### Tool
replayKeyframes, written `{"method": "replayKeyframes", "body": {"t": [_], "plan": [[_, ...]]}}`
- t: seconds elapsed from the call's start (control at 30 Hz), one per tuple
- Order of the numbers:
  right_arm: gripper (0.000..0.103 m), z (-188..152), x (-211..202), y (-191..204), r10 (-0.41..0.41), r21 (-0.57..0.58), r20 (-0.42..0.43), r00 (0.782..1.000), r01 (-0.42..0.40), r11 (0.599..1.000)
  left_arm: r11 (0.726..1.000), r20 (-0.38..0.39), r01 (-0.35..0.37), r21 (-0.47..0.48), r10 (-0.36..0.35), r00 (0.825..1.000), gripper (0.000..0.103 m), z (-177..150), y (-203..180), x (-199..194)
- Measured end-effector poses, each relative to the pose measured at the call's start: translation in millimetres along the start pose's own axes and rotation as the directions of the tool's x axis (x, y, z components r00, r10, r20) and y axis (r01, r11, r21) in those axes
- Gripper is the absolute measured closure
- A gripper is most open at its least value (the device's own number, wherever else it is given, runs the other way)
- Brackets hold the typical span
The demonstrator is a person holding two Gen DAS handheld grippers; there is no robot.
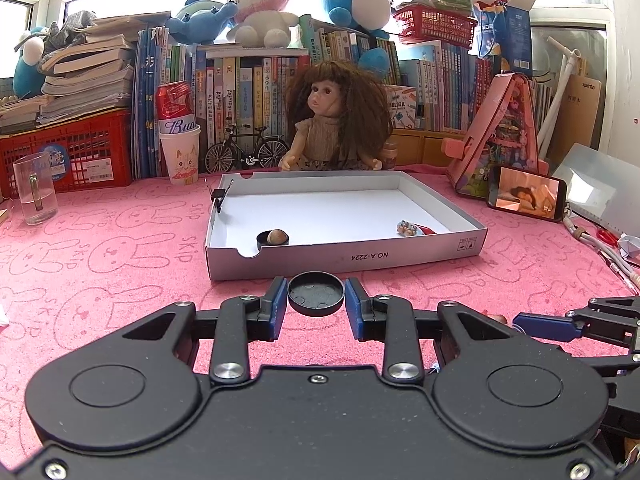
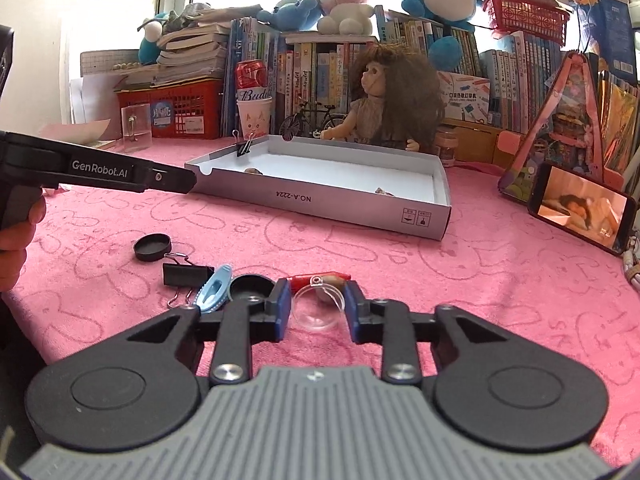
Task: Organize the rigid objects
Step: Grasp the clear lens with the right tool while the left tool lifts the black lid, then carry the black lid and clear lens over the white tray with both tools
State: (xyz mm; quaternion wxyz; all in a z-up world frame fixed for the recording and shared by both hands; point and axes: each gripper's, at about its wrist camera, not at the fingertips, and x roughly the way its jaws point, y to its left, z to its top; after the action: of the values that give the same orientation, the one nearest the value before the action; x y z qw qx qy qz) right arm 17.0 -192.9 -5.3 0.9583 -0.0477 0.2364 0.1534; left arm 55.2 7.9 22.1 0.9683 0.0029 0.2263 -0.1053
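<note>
My left gripper is shut on a small black round cap, held just in front of the white shallow box. Inside the box lie another black cap holding a nut and a small trinket; a binder clip grips its left wall. My right gripper is low over the pink cloth, its pads against a clear plastic dome. Around it lie a red piece, a black round pot, a light blue clip, a black binder clip and a loose black cap.
A doll sits behind the box, backed by books and plush toys. A phone leans at the right, with cables and scissors near it. A glass mug and a paper cup stand at the left. A hand holds the left gripper.
</note>
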Motion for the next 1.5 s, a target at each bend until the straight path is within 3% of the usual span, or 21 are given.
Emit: {"method": "replayKeyframes", "body": {"t": [0.23,0.47,0.93,1.3,1.5], "plan": [[0.069,14,0,-9,-0.006,0.065,0.032,0.999,0.004,0.998,1.000,0.012,0.006,-0.006,-0.006,1.000,0.073,8,2,5],[0.069,35,8,-21,-0.061,0.088,0.077,0.995,0.054,0.995,1.000,0.037,0.001,-0.010,0.000,0.999,0.073,23,7,17],[0.069,79,65,-55,-0.136,0.155,0.083,0.987,0.122,0.980,0.999,0.057,-0.026,-0.027,0.028,0.998,0.073,62,22,72],[0.069,100,124,-84,-0.154,0.205,-0.034,0.988,0.158,0.966,0.988,-0.089,-0.047,-0.145,0.034,0.995,0.074,86,65,141],[0.069,105,143,-88,-0.150,0.237,-0.068,0.986,0.162,0.958,0.989,-0.156,-0.070,-0.131,0.049,0.987,0.073,88,66,173]]}}
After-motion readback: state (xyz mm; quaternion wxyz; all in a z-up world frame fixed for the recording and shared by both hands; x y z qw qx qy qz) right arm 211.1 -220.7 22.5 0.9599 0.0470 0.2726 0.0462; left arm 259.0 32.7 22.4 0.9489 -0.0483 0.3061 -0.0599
